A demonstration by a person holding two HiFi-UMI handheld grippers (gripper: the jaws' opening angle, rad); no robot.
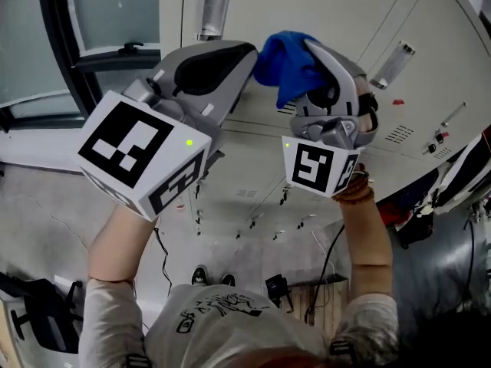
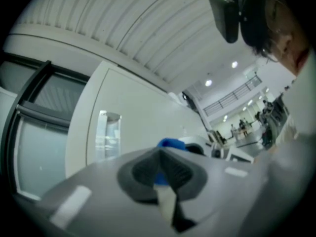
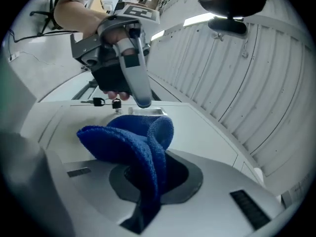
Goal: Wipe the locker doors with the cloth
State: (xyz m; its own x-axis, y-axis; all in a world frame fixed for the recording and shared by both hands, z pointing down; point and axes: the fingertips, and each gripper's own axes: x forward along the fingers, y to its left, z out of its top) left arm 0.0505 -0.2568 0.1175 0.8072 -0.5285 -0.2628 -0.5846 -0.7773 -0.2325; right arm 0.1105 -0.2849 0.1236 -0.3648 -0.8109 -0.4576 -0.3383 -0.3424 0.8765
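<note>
Gripping the one blue cloth (image 3: 129, 141), right claw (image 3: 154, 179); left claw (image 2: 160, 169) pinched together, empty.

Left gripper (image 1: 244, 56), right gripper (image 1: 322, 58) grey; black-white marker cubes (image 1: 142, 152); pale T-shirt (image 1: 230, 332), dark print, maybe lettering.

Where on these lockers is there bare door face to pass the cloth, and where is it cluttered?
Bare door panel runs between the left clear handle and the right clear handle, just above the blue cloth in the right tongs. It gets crowded to the right, around the vent slots and hanging keys.
</note>
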